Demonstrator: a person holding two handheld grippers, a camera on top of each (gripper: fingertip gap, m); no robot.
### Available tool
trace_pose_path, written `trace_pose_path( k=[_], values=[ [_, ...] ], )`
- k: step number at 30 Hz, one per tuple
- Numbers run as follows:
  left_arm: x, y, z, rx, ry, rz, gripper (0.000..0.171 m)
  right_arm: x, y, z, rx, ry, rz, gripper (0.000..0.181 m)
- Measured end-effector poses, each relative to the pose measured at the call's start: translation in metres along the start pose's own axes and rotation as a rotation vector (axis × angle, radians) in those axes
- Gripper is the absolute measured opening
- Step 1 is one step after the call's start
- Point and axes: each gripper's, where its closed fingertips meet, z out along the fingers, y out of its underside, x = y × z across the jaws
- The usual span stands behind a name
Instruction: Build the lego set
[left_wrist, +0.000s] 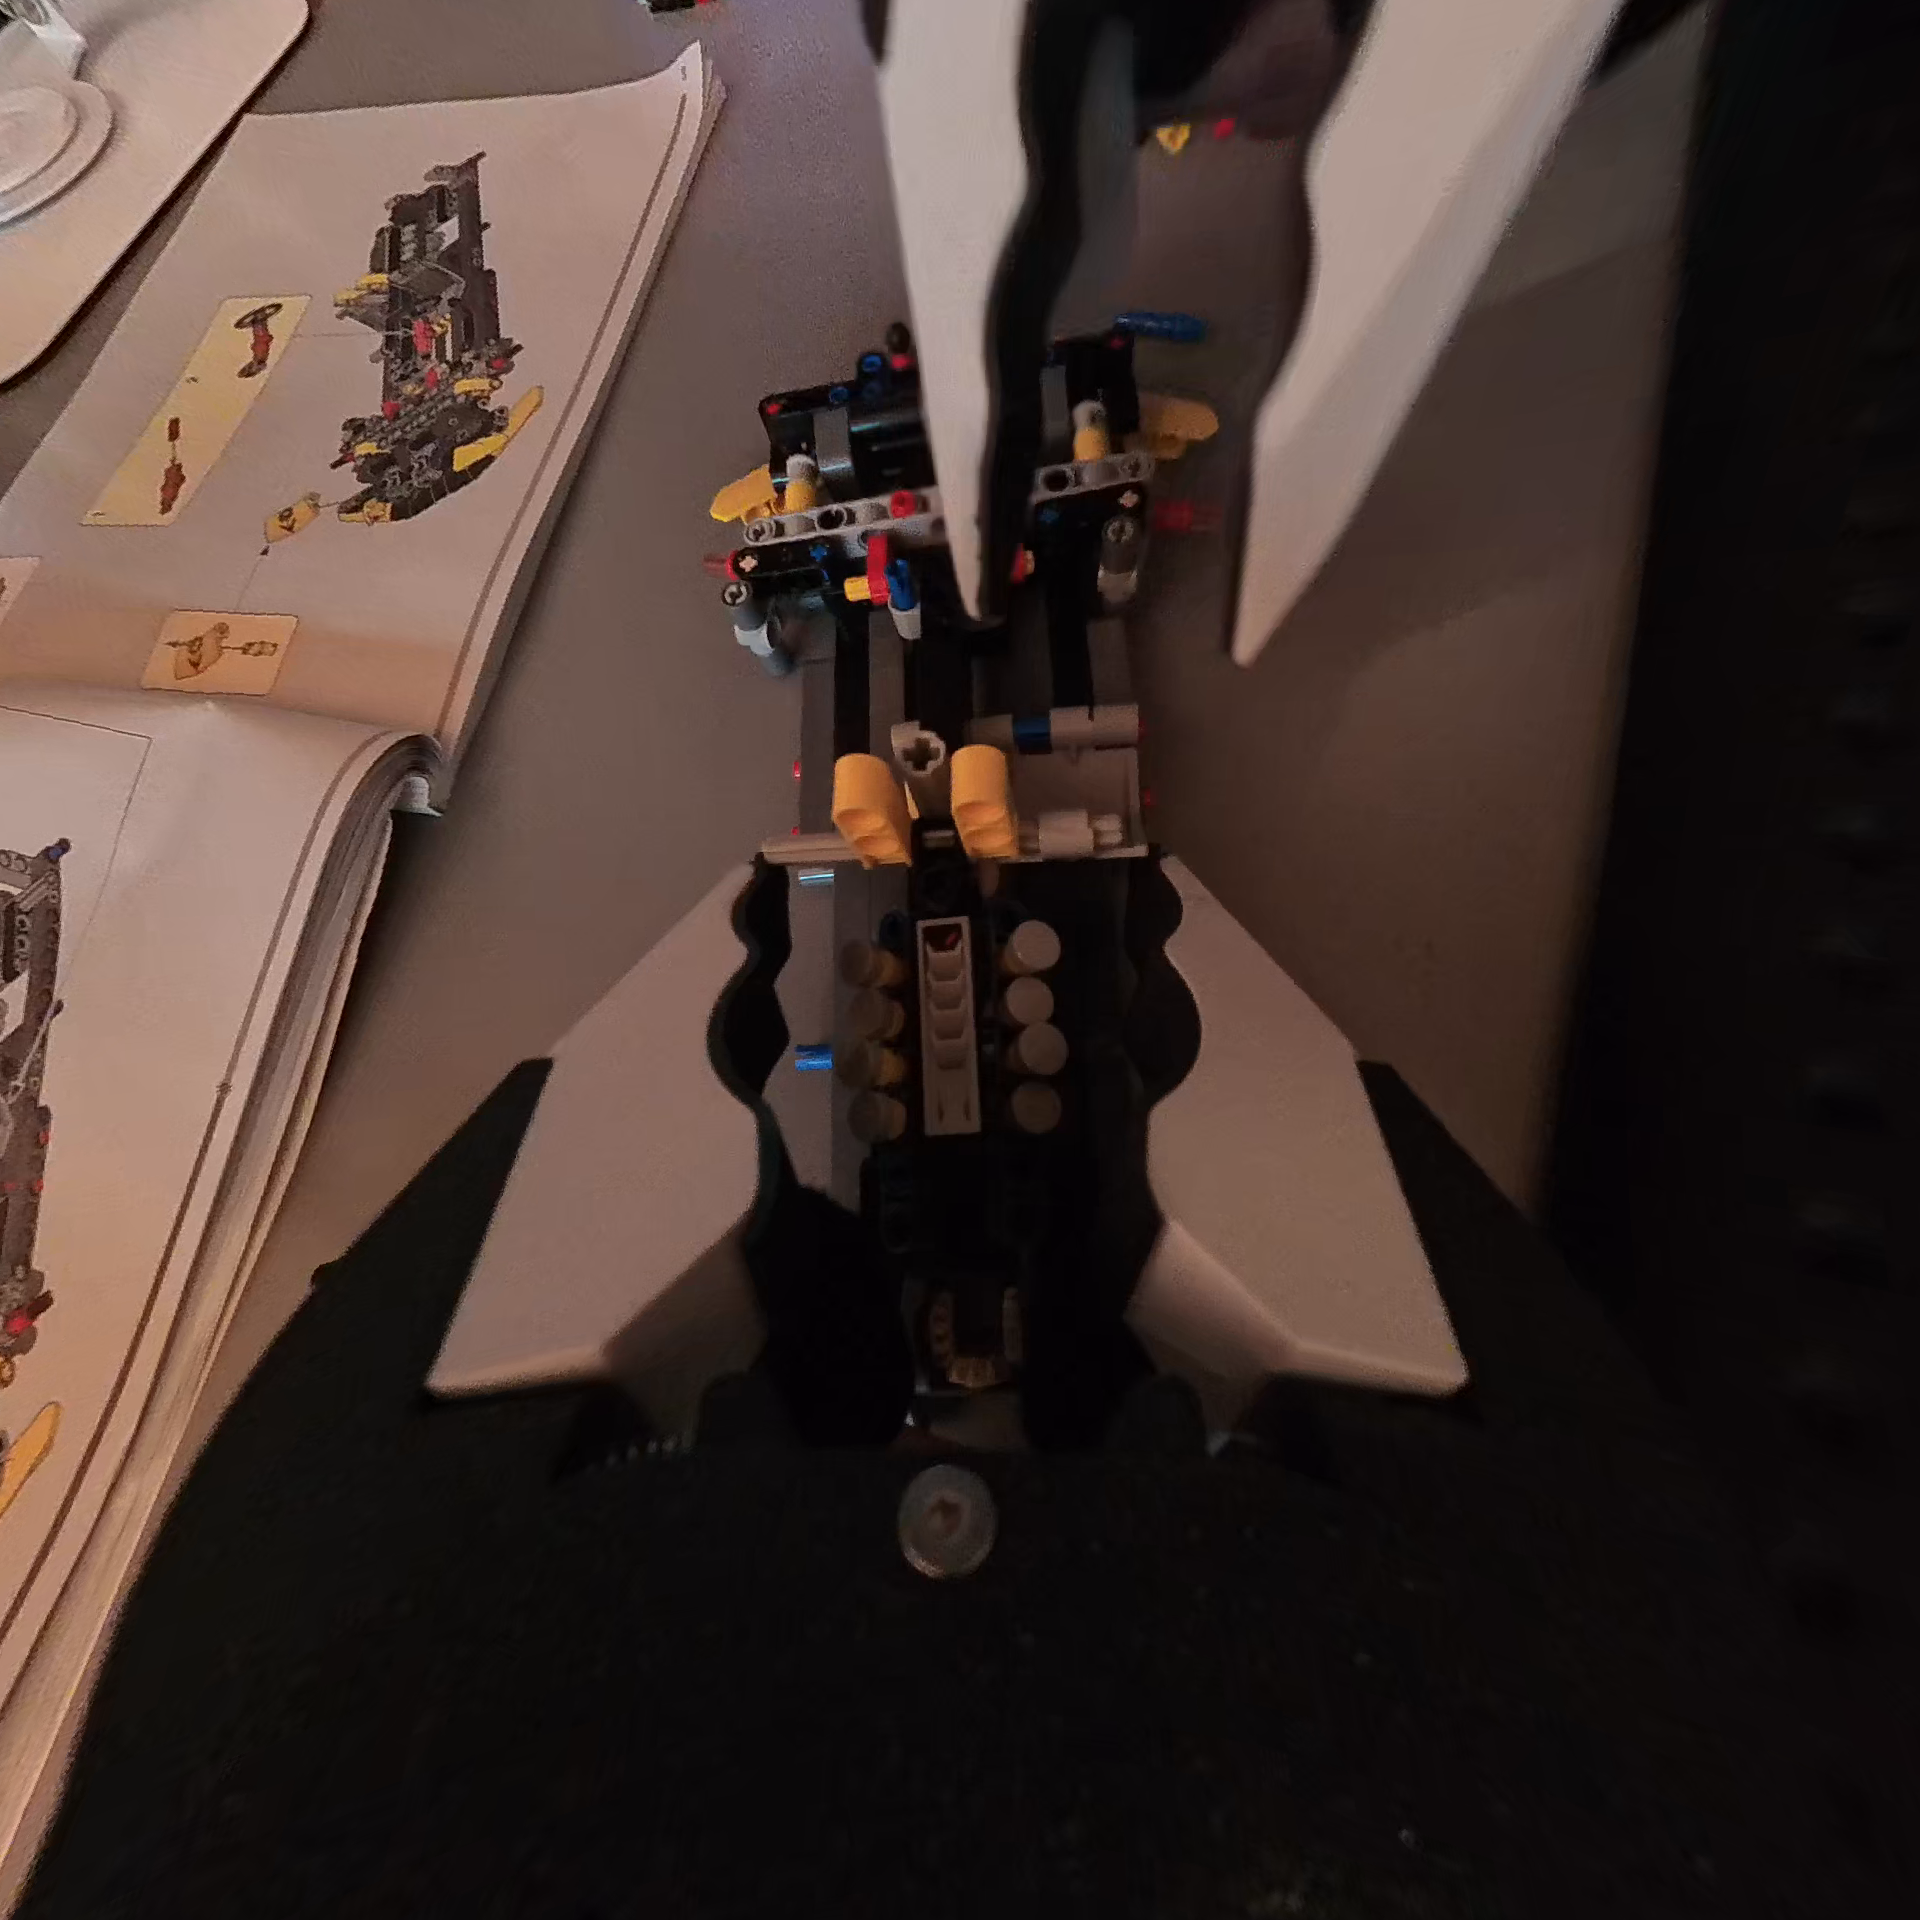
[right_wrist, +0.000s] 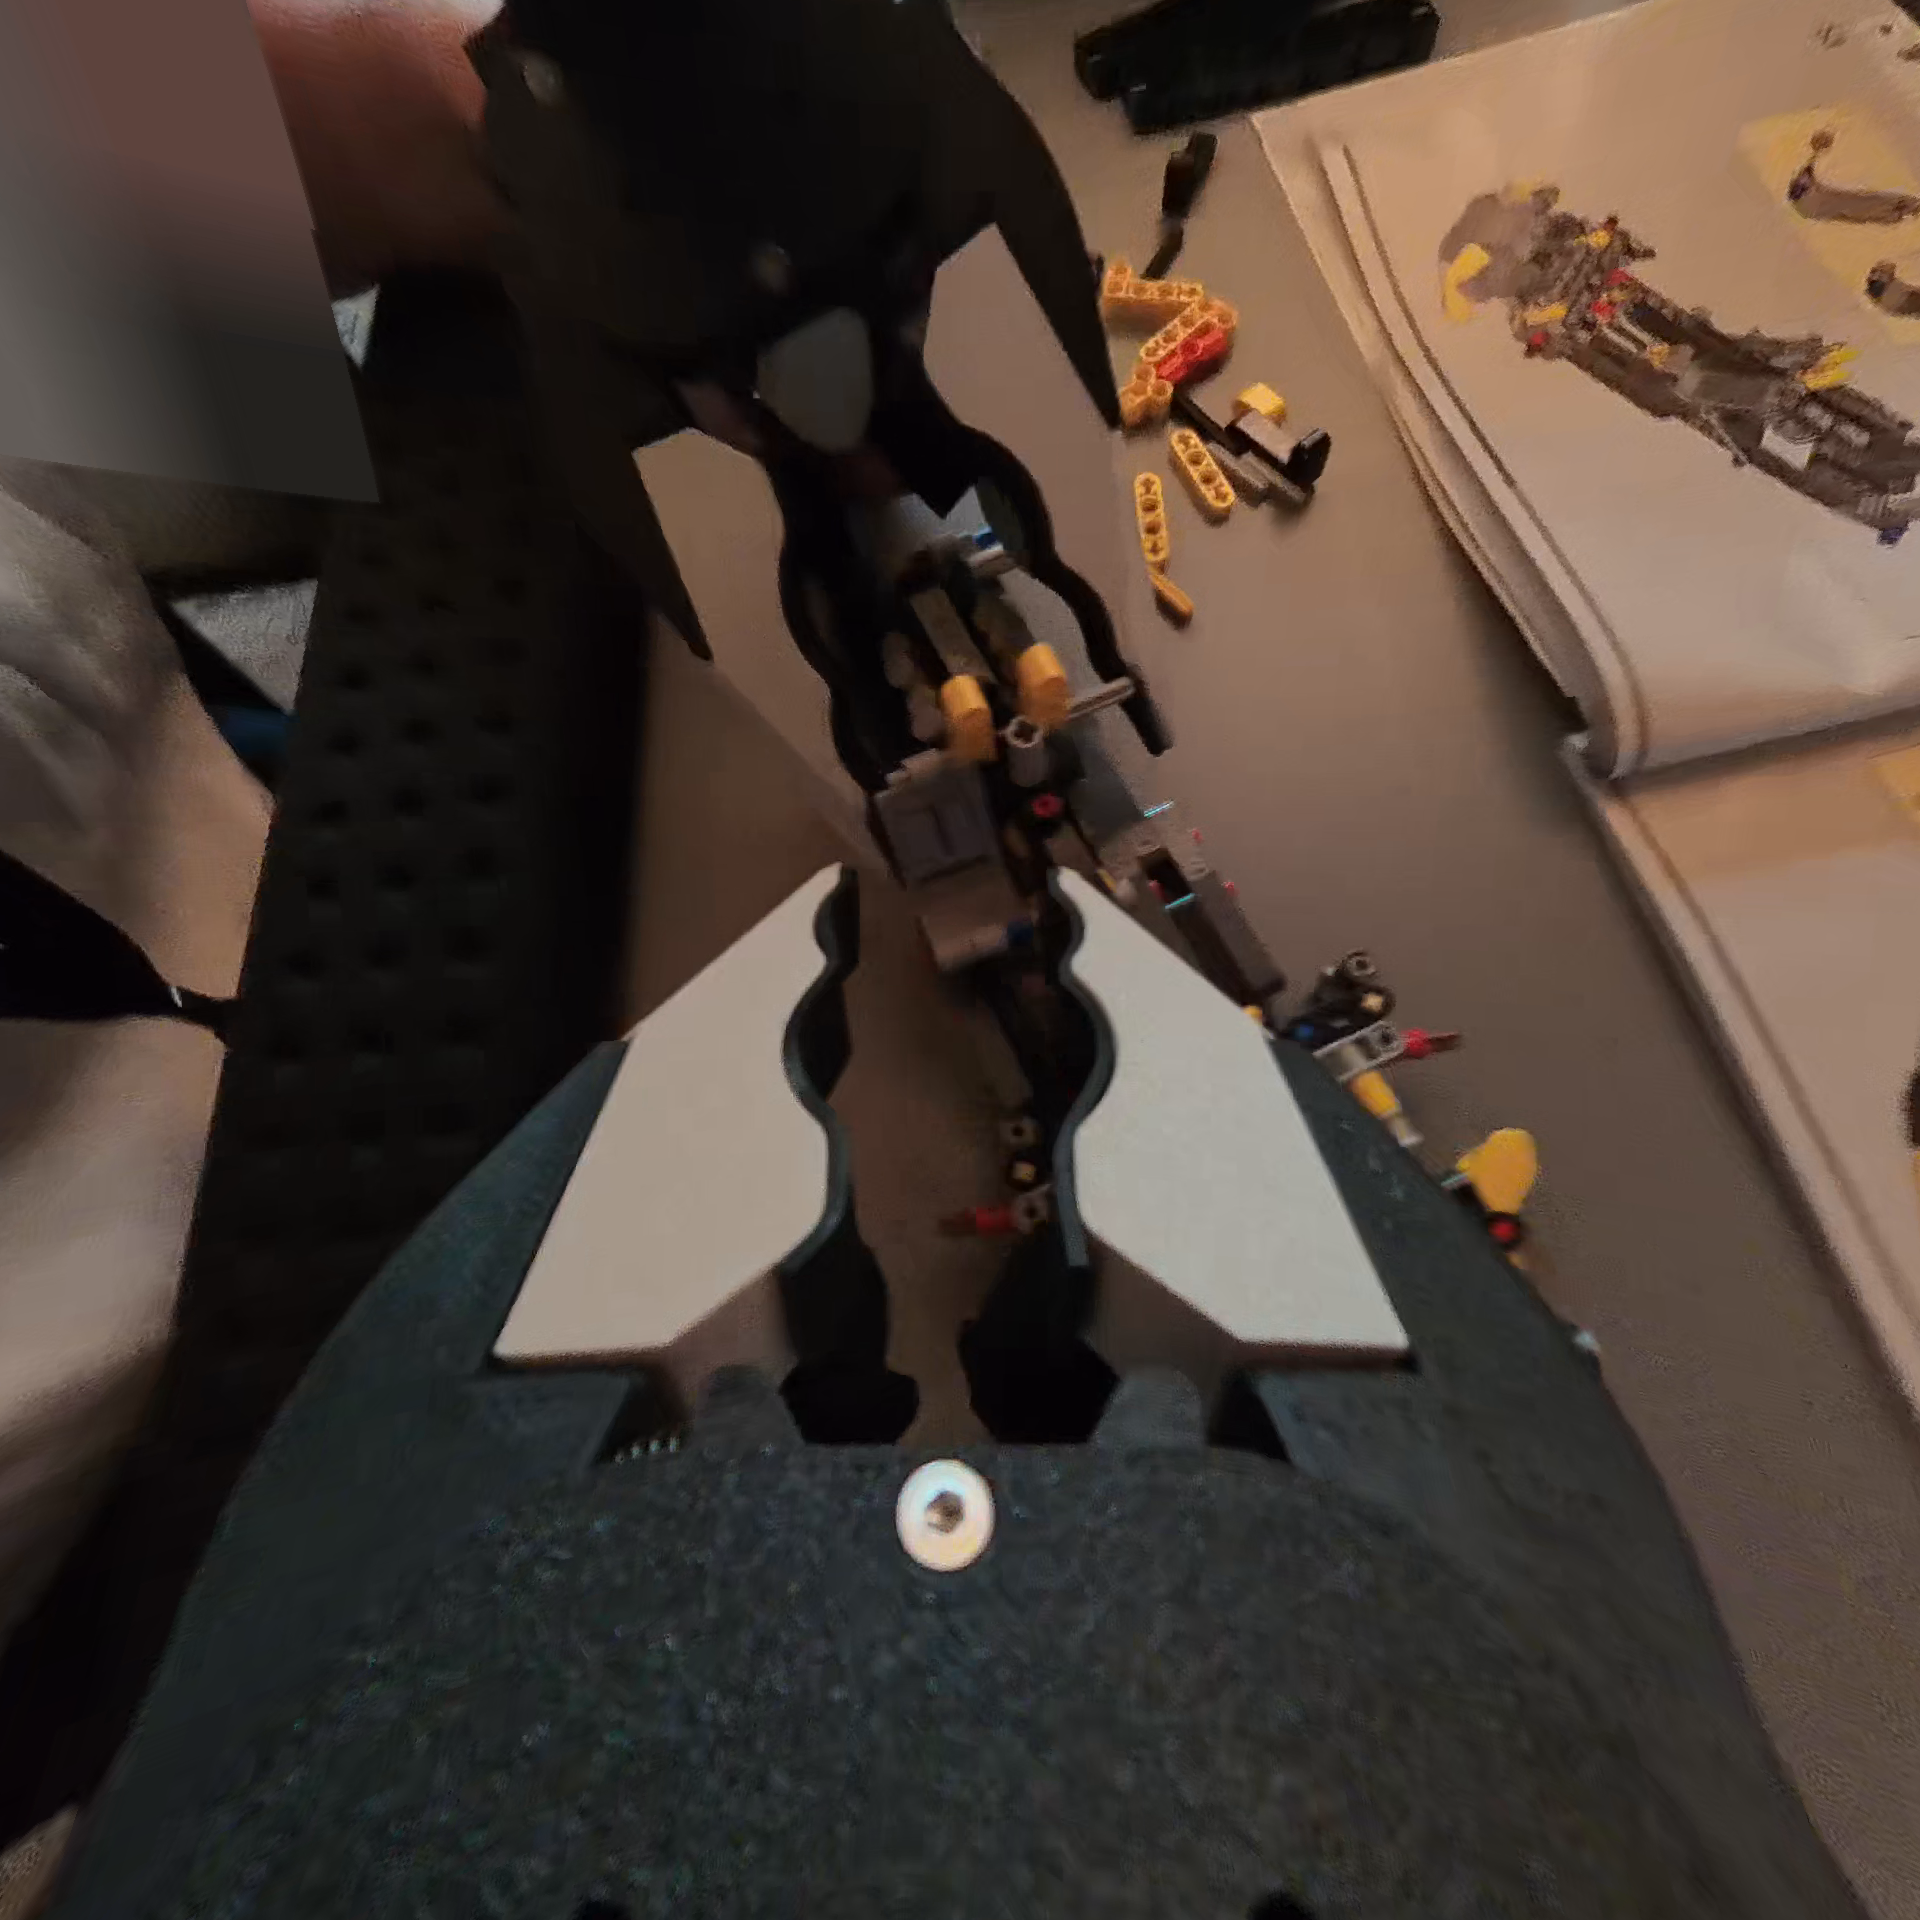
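A long, partly built lego model in black and grey, with yellow parts and a row of grey cylinders, lies just above the grey table. My left gripper is shut on its near end, white fingers on both sides. My right gripper comes in from the far side, its fingers spread around the model's far right part. In the right wrist view the model runs between the right gripper's fingers, along the right pad, with table showing on the left. The left gripper holds the far end.
An open instruction booklet lies left of the model and also shows in the right wrist view. Loose yellow beams and black pieces lie beyond. A dark perforated strip borders the table. A white tray is far left. Tip to tip, the grippers are about 5 cm apart.
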Motion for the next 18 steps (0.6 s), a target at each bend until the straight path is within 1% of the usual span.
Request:
trace_pose_path(
  k=[3, 5, 10, 13, 15, 18],
  values=[
    [0.000, 0.000, 0.000, -0.001, 0.002, -0.004, 0.062, -0.004, 0.019, 0.012, -0.068, 0.072, 0.038, 0.050],
    [0.000, 0.000, 0.000, -0.002, 0.003, -0.004, 0.062, -0.007, 0.030, 0.018, -0.118, 0.089, 0.061, 0.056],
    [0.000, 0.000, 0.000, -0.003, 0.005, -0.005, 0.061, -0.005, 0.033, 0.024, -0.163, 0.133, 0.033, 0.068],
    [0.000, 0.000, 0.000, -0.004, 0.006, -0.007, 0.061, -0.003, 0.034, 0.025, -0.173, 0.150, 0.008, 0.064],
    [0.004, 0.001, 0.001, -0.008, 0.024, 0.003, 0.051, -0.005, 0.029, 0.024, -0.137, 0.139, 0.015, 0.061],
    [0.003, 0.001, 0.001, -0.013, 0.014, 0.010, 0.051, -0.003, 0.025, 0.024, -0.096, 0.134, 0.042, 0.060]
  ],
)
